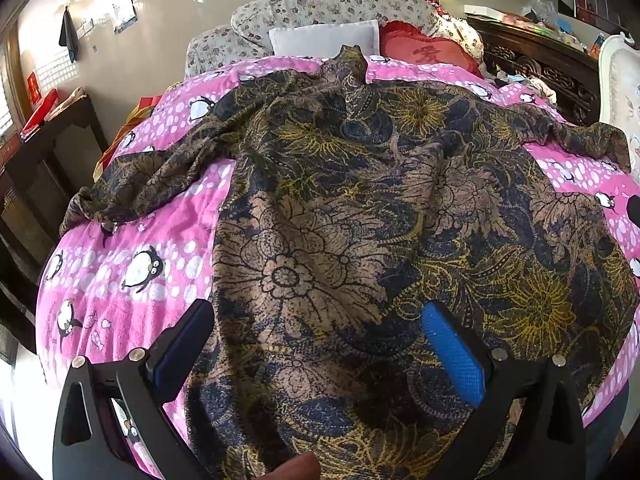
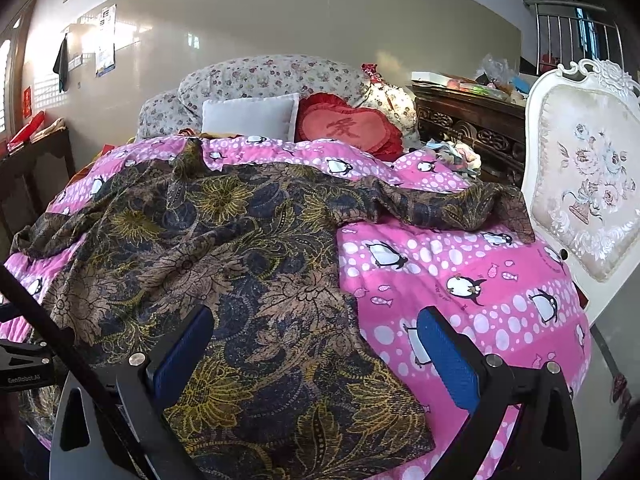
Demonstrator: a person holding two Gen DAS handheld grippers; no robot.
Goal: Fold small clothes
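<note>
We see a bed covered by a pink quilt printed with penguins and white dots; it fills most of both wrist views. Spread across the quilt lies the garment to be folded, a dark floral shirt in brown, navy and yellow. It lies opened out and wrinkled, its collar pointing toward the far pillows. One sleeve stretches to the left edge of the bed, the other reaches right, toward a white carved chair with an embroidered back that stands just beside the bed. The shirt's hem hangs over the near edge of the bed.

At the head of the bed we see a floral bolster, with a white pillow and a red heart-shaped cushion leaning in front of it. A dark carved wooden cabinet stands to the right behind the bed, cluttered on top.

Our left gripper hovers over the near part of the shirt. Its jaws are spread wide and empty. The left finger sits above the shirt's side edge where it meets the quilt, and the blue ribbed pad of the other finger is over the fabric.

Our right gripper is likewise spread wide and grasps nothing. It straddles the shirt's right side edge, one finger above the fabric, the other above bare quilt.
</note>
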